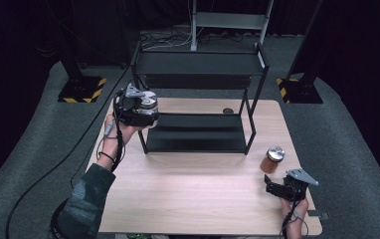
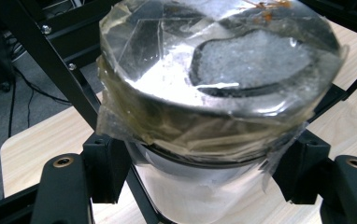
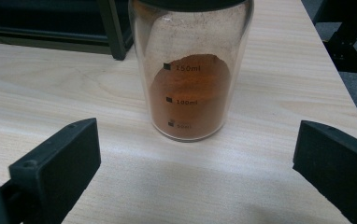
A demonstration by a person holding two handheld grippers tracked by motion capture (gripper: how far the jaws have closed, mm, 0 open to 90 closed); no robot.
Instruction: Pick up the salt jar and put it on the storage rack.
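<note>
Room dark past the table; light falls from above — wood top bright, surroundings near black. High view soft, low detail. Strong glare on film-wrapped lid just above the left jaws. Orange-powder jar between the right jaws sharp — jaws slightly blurred.

Orange-brown powder fills the clear jar; the bench is pale woodgrain, the shelf rack black, floor plates striped yellow-and-black

Left tool is raised at arm's length, its jaws clamped shut on something; right tool sits low, jaws spread wide.
</note>
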